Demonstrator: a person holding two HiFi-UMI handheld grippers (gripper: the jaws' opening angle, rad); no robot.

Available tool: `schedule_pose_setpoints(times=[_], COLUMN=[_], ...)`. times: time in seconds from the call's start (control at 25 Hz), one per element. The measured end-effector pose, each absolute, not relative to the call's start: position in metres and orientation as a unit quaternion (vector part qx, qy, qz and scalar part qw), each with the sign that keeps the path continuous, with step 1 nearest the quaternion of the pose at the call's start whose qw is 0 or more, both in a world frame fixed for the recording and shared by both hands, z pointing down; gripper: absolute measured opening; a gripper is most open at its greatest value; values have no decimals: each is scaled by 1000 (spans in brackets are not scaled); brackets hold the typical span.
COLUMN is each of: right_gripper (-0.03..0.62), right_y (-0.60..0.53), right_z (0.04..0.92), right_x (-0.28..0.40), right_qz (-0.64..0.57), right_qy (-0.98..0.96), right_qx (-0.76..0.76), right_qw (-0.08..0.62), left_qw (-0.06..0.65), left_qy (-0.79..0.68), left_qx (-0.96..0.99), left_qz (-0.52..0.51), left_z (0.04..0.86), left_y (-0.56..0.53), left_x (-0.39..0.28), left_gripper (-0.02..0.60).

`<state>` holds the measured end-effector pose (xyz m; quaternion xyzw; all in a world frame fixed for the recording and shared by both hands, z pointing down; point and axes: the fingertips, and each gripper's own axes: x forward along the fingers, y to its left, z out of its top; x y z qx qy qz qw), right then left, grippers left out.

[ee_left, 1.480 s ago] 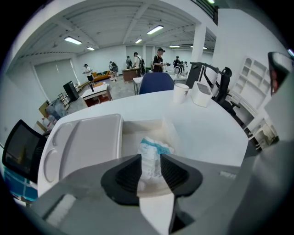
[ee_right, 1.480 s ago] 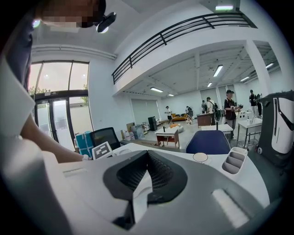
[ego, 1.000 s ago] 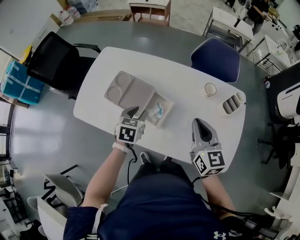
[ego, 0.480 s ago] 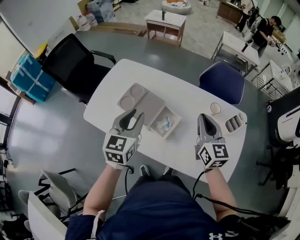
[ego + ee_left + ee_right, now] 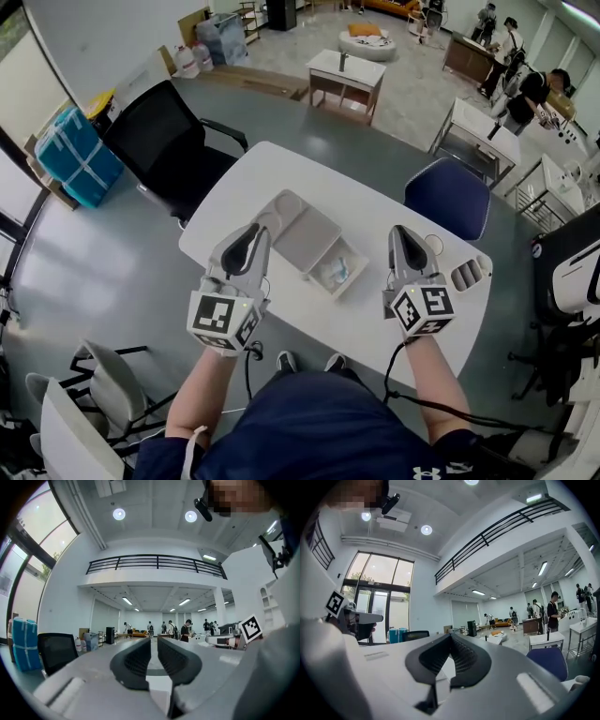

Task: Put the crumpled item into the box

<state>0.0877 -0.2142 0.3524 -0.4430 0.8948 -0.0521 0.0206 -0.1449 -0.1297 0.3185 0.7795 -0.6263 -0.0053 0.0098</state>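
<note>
The crumpled item (image 5: 337,272), white with a bit of blue, lies inside the open box (image 5: 318,280) on the white table (image 5: 253,183). The box's grey lid (image 5: 302,232), with round recesses, lies flat beside it to the left. My left gripper (image 5: 253,232) is held above the table's near left part, left of the box; its jaws are closing with nothing between them. In the left gripper view the left gripper (image 5: 153,641) shows a narrow gap. My right gripper (image 5: 399,232) hovers right of the box, empty. In its own view the right gripper (image 5: 450,637) has its tips together.
A paper cup (image 5: 434,246) and a grey slotted holder (image 5: 466,274) stand on the table's right end. A blue chair (image 5: 448,195) is behind the table and a black chair (image 5: 157,139) at its left. Blue crates (image 5: 75,155) and small side tables (image 5: 347,75) stand farther off.
Both grippers have risen and drawn back from the table. The left one left the box's edge and its jaws narrowed. The head view tilted up, showing more of the room.
</note>
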Motion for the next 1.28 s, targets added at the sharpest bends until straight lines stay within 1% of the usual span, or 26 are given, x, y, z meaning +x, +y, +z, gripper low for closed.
schedule_pose_setpoints(times=[0.08, 0.16, 0.4, 1.28], right_gripper=[2, 2, 2, 2], right_y=[-211, -207, -196, -185], right_z=[349, 346, 333, 331], right_x=[77, 66, 49, 69], right_qz=[-49, -40, -2, -11], right_qy=[896, 899, 905, 900], right_qx=[-440, -434, -424, -434], right_qw=[26, 26, 27, 39], left_qw=[-5, -14, -8, -1], left_qy=[-632, -635, -644, -635], left_qx=[775, 771, 764, 772], left_qz=[-23, -29, -35, -21], left_z=[309, 305, 306, 316], left_y=[-124, -121, -121, -131], left_x=[-150, -155, -166, -148], left_gripper=[2, 2, 2, 2])
